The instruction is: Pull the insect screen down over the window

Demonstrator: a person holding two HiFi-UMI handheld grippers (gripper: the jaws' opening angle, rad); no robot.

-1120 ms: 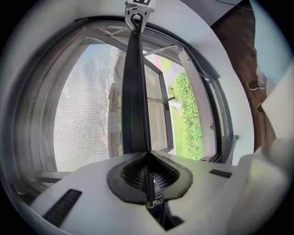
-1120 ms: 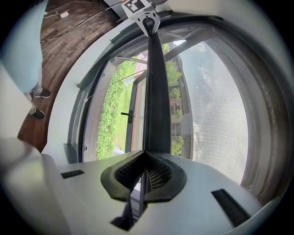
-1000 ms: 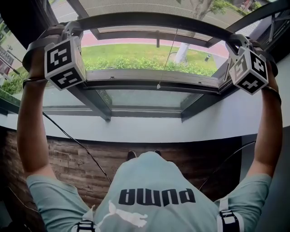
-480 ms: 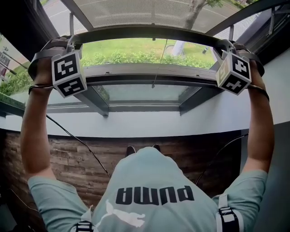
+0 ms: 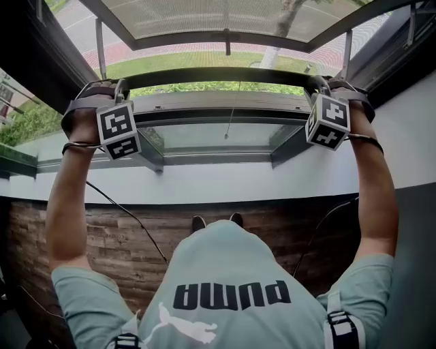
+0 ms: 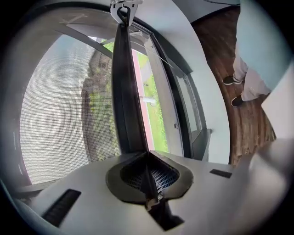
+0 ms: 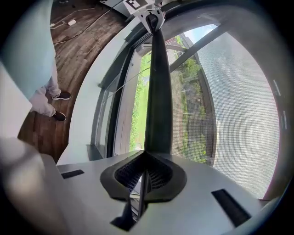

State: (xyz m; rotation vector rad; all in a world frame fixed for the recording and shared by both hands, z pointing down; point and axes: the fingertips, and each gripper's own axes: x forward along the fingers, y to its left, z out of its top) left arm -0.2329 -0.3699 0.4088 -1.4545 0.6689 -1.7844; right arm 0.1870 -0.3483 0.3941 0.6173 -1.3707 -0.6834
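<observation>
The only readable text is the brand word "PUMA" [image 5: 235, 294], in dark capitals on the person's pale green shirt [image 5: 231, 255] at the lower centre of the head view, where it appears upside down. Just below it is a white leaping-cat logo [image 5: 187, 326]. The marker cube at upper left [image 5: 119, 129] and the marker cube at upper right [image 5: 328, 121] carry black-and-white square code patterns with no letters.

The fine grey woven mesh of the insect screen [image 5: 204, 17], at the top of the head view, looks matt and see-through. Its long dark bottom bar [image 5: 218, 73] is smooth with a dull sheen. The grey window frame [image 5: 204, 103] looks like painted metal. The brown plank floor [image 5: 122, 252] is grainy wood; the pale green shirt [image 5: 231, 266] is cloth.
</observation>
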